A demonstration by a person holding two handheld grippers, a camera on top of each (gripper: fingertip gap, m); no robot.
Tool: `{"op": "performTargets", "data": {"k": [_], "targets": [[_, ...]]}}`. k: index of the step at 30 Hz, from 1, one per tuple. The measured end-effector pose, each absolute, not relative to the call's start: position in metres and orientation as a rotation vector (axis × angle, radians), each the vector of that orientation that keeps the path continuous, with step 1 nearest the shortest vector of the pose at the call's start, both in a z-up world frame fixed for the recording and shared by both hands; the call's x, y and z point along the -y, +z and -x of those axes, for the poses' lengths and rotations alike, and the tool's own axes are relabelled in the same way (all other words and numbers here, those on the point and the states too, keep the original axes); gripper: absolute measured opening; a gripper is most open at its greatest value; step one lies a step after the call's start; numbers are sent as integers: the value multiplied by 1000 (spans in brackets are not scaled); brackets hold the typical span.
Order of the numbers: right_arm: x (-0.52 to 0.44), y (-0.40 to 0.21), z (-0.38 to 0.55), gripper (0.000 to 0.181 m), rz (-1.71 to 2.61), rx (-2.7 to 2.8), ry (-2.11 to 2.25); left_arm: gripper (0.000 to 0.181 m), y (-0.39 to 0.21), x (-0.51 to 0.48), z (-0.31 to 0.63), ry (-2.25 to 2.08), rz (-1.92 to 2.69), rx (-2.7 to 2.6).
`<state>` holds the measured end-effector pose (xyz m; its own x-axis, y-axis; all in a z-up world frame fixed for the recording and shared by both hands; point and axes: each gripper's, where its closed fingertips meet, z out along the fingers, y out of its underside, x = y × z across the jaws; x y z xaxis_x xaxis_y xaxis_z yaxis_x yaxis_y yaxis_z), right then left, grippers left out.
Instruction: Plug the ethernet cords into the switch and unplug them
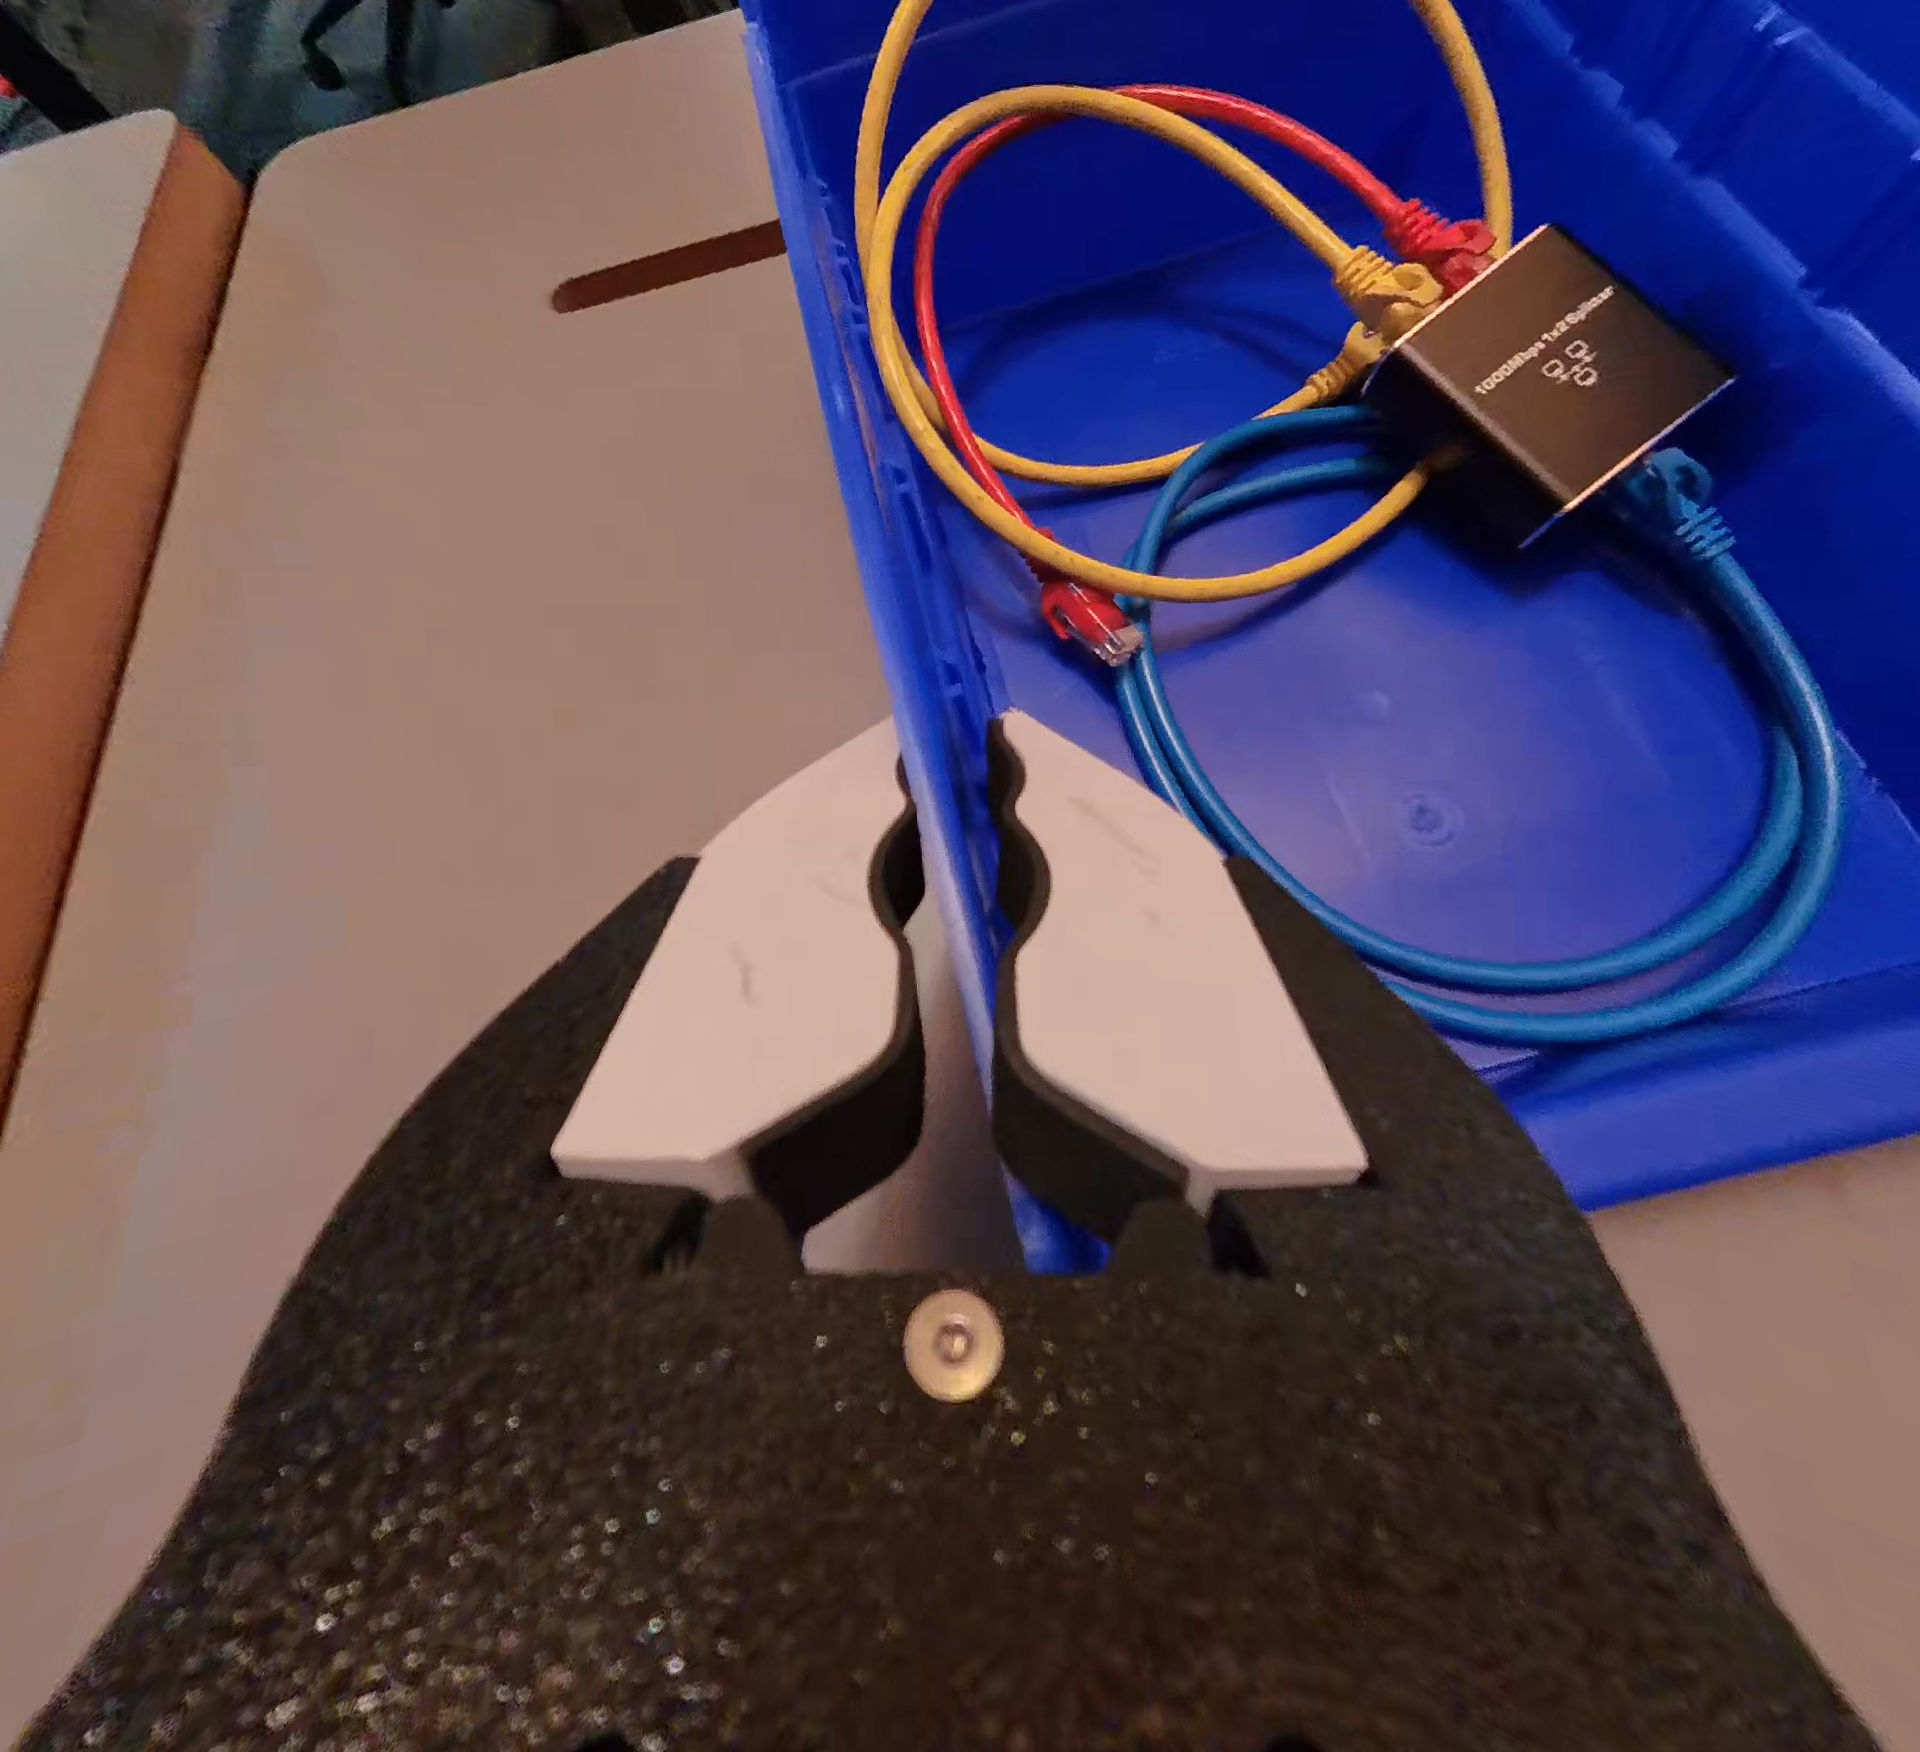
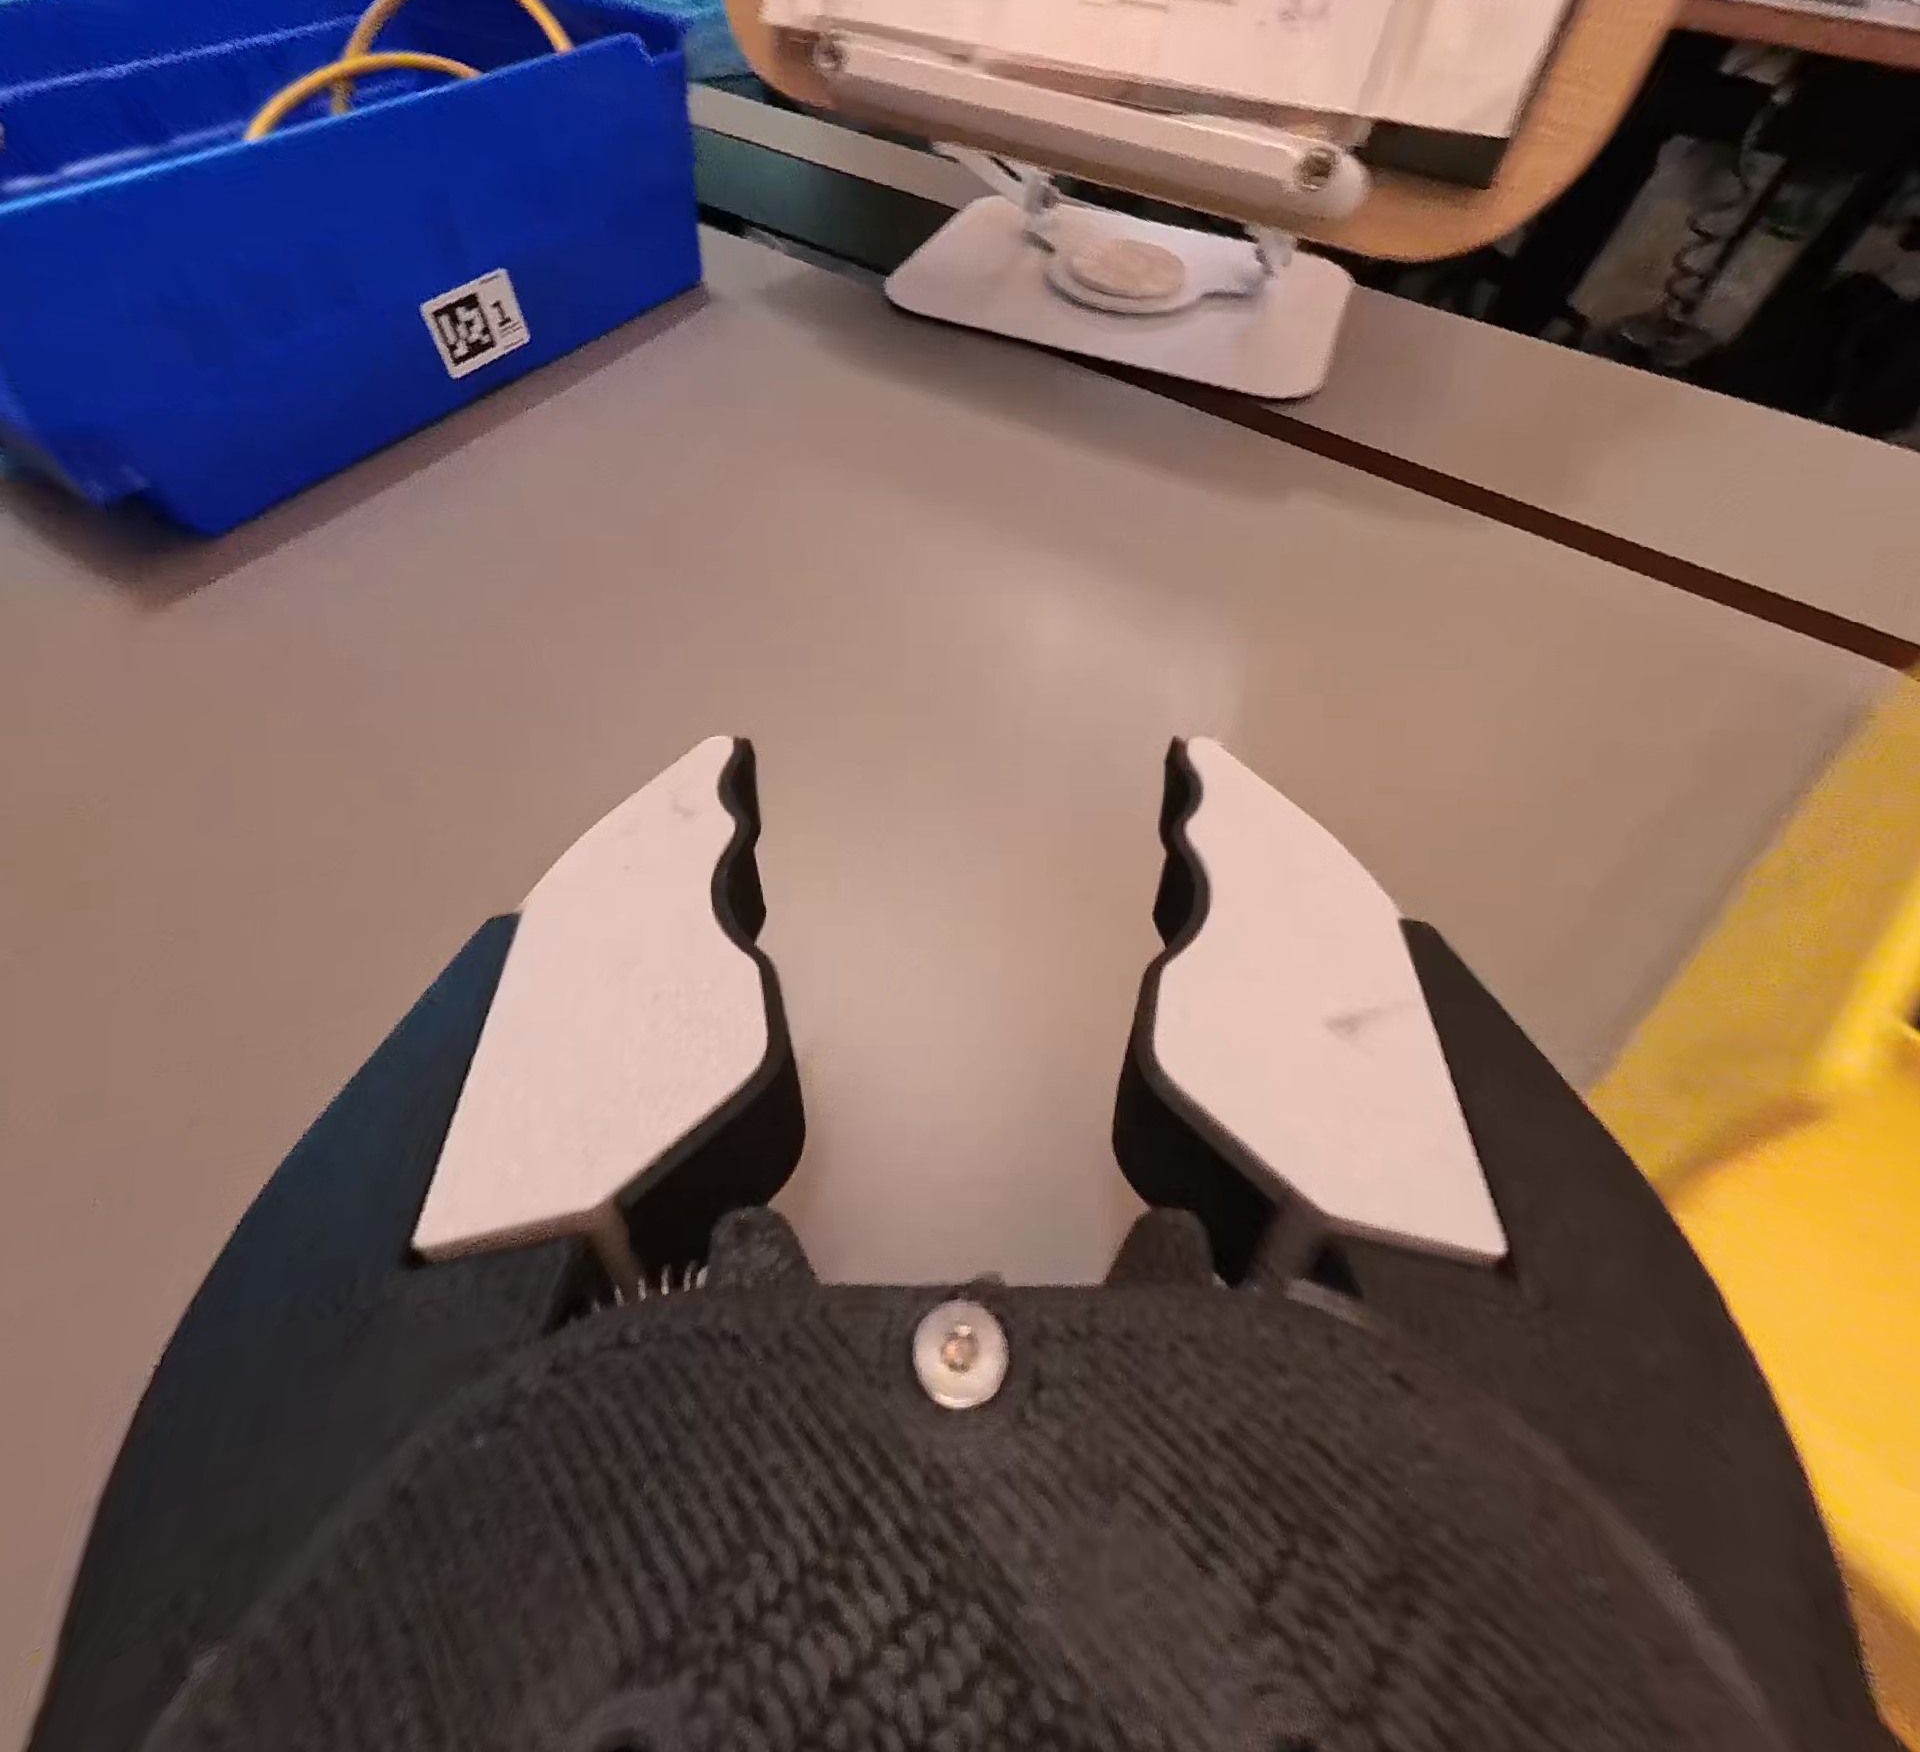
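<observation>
Blue bin [image 1: 1351, 767], upper right: switch [image 1: 1538, 383] with red [image 1: 966, 414], yellow [image 1: 1039, 133], blue cords [image 1: 1558, 975]; left gripper [image 1: 951, 767] pinches bin wall; right gripper [image 2: 958, 757] spread, empty.

- The switch [image 1: 1548, 377], a small dark metal box, lies tilted inside the blue bin [image 1: 1455, 819].
- The red cord [image 1: 961, 414] has one end plugged into the switch; its other plug [image 1: 1091, 627] lies loose on the bin floor.
- The yellow cord [image 1: 883, 175] loops upward, with plugs at the switch.
- The blue cord [image 1: 1558, 964] lies coiled, one end beside the switch.
</observation>
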<state>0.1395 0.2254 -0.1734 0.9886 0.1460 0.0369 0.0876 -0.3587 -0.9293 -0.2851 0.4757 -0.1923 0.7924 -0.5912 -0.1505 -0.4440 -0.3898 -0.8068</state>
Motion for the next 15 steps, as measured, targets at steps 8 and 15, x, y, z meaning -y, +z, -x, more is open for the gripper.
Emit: {"op": "performTargets", "data": {"k": [8,15], "targets": [[-230,-183,-130,75,1880,218,110,46,-133,-469,268,-71,1941,-616],[-224,-173,-128,72,1781,130,264,80,-198,-480,177,-367,2328,-728]]}}
